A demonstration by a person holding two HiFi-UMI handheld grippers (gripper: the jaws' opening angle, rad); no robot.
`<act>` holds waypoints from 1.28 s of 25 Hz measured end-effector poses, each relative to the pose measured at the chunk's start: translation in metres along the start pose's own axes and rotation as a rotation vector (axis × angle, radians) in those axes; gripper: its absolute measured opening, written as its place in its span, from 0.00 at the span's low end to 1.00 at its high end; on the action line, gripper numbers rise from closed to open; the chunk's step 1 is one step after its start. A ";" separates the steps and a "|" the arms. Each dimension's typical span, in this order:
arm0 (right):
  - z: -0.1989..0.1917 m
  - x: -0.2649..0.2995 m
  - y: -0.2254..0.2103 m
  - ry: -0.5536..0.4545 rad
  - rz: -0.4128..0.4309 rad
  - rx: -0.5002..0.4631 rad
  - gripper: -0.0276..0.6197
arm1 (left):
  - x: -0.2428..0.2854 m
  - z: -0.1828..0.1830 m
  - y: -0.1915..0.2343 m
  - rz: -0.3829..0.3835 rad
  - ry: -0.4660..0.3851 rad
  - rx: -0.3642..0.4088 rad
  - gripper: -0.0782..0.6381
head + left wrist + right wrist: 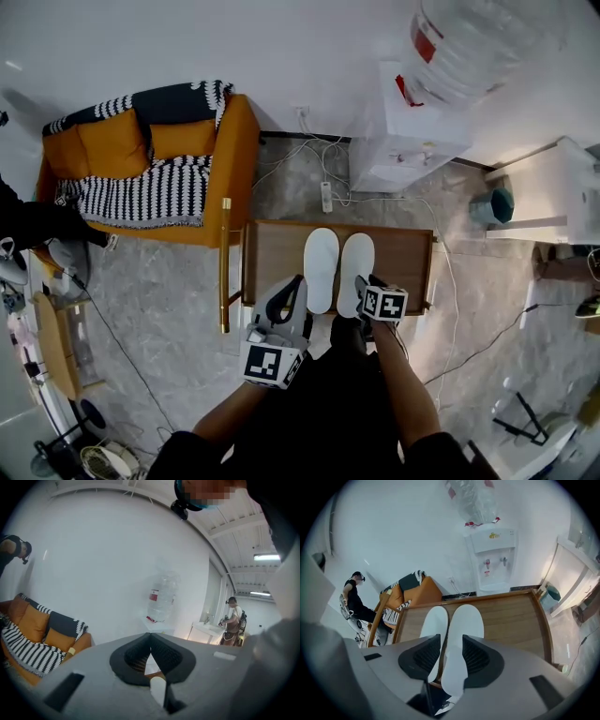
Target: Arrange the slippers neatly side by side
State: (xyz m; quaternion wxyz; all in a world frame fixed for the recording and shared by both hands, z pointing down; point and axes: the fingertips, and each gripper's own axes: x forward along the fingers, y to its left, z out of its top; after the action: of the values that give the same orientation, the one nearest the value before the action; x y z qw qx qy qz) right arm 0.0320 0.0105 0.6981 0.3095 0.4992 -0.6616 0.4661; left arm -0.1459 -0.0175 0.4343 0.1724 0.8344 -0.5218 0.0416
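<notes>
A low wooden table (401, 255) (513, 620) with a raised rim all round stood on the grey marbled floor (169, 291), its long side facing the person. Two white slippers lay directly on its brown top, lengthwise from near edge to far edge, parallel and close together, their inner edges touching or nearly so along most of their length. The left slipper (321, 267) (434, 623) and the right slipper (356, 270) (465, 623) sat slightly left of the table's middle, leaving bare wood on both sides, more of it to the right. Their near ends appeared to reach over the near rim, the right one perhaps a little further.
</notes>
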 end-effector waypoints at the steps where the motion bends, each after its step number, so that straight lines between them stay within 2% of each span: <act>1: 0.006 -0.007 0.001 -0.022 0.006 -0.005 0.25 | -0.001 0.002 -0.002 -0.001 -0.006 0.002 0.13; 8: 0.048 -0.060 0.014 -0.182 0.037 -0.047 0.17 | -0.005 0.014 -0.013 -0.007 -0.040 0.024 0.13; 12: 0.069 -0.090 0.023 -0.266 0.057 -0.076 0.11 | -0.010 0.026 -0.018 -0.002 -0.060 0.007 0.13; 18: 0.093 -0.131 0.041 -0.385 0.102 -0.119 0.08 | -0.015 0.045 -0.027 -0.004 -0.107 0.012 0.13; 26: 0.114 -0.209 0.081 -0.613 0.150 -0.221 0.07 | -0.032 0.060 -0.033 0.008 -0.131 0.032 0.13; 32: 0.110 -0.265 0.111 -0.748 0.204 -0.285 0.06 | -0.048 0.070 -0.038 0.021 -0.151 0.048 0.13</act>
State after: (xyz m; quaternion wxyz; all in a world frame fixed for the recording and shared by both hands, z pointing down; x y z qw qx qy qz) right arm 0.0154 0.0145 0.3906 0.0661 0.5183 -0.8324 0.1847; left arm -0.1418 0.0152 0.3476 0.1121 0.8336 -0.5409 -0.0070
